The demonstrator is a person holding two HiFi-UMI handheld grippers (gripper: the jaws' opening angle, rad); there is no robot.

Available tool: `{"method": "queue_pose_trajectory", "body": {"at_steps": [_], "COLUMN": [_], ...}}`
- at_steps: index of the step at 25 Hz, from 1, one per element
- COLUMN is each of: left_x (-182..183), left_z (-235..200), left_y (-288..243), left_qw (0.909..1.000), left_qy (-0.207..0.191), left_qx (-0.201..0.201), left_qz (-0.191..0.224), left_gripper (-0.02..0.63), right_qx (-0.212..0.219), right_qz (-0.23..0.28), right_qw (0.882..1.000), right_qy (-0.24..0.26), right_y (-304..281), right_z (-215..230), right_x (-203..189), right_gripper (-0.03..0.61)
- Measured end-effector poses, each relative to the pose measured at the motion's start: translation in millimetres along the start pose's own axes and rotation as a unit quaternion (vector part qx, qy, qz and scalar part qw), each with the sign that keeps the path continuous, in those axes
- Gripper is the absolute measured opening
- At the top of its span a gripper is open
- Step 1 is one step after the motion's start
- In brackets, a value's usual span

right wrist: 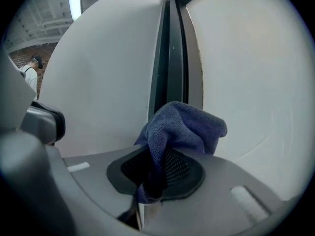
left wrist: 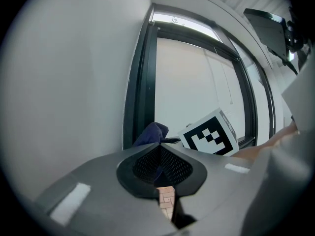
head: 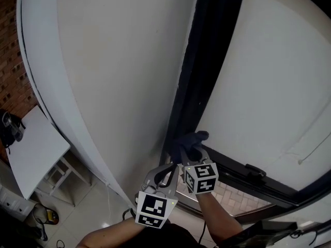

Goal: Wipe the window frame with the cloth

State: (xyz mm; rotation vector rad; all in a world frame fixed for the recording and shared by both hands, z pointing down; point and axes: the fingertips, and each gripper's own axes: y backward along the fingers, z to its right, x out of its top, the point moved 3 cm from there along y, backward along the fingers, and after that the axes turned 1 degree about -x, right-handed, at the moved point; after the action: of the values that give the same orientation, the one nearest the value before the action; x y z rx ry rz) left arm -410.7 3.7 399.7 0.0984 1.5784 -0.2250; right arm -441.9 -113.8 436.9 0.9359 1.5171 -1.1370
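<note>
A broad white wall (head: 119, 61) fills the left side, and a white, blanked-off pane (head: 269, 71) fills the right. The dark window frame (head: 199, 76) stands as a tall upright between them and turns into a bottom rail that slopes off to the right. Low on the left, well apart from the window, is a small white table (head: 33, 149).

Both grippers are down near the foot of the upright, just beside each other. The left gripper (left wrist: 160, 149) points toward the wall next to the frame. Its fingers (left wrist: 142, 163) are closed tip to tip with nothing between them.

The right gripper (right wrist: 157, 156) has its fingers (right wrist: 182, 168) clamped on a dark blue cloth (right wrist: 184, 127). The cloth bunches up above the tips and lies against the lower part of the upright, close to the corner where it meets the rail.
</note>
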Motion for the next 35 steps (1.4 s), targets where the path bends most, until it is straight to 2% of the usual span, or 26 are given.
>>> {"method": "queue_pose_trajectory", "body": {"at_steps": [6,11,17,23,29,35], "left_x": [19.8,50.2,72.6,93.4,114.2,146.8], "left_z": [-8.7,-21.8,-35.3,-35.7,-30.0,-38.0], "left_y": [1.4,-3.9,-12.1,-18.8,-27.4,-27.3], "left_qw": [0.9999,0.9995,0.9981,0.9975,0.9966,0.9929], "left_qy": [0.004,0.005,0.024,0.024,0.001,-0.002], "left_qx": [0.002,0.005,0.025,0.029,0.030,0.044], "left_qz": [0.013,0.031,0.050,0.059,0.077,0.110], "left_gripper": [-0.009,-0.009,-0.009,-0.009,-0.009,-0.009], "right_qx": [-0.001,0.014,0.024,0.049,0.055,0.059], "right_qz": [0.025,0.028,0.036,0.036,0.056,0.080], "right_qw": [1.000,0.999,0.997,0.996,0.994,0.991], "right_qy": [0.016,0.037,0.062,0.061,0.079,0.091], "right_y": [8.6,13.6,16.7,21.5,29.2,34.4], "right_z": [0.6,2.2,1.7,3.3,6.1,9.8], "right_x": [37.0,62.2,86.7,101.4,133.0,160.4], "right_gripper": [0.060,0.060,0.060,0.060,0.060,0.060]}}
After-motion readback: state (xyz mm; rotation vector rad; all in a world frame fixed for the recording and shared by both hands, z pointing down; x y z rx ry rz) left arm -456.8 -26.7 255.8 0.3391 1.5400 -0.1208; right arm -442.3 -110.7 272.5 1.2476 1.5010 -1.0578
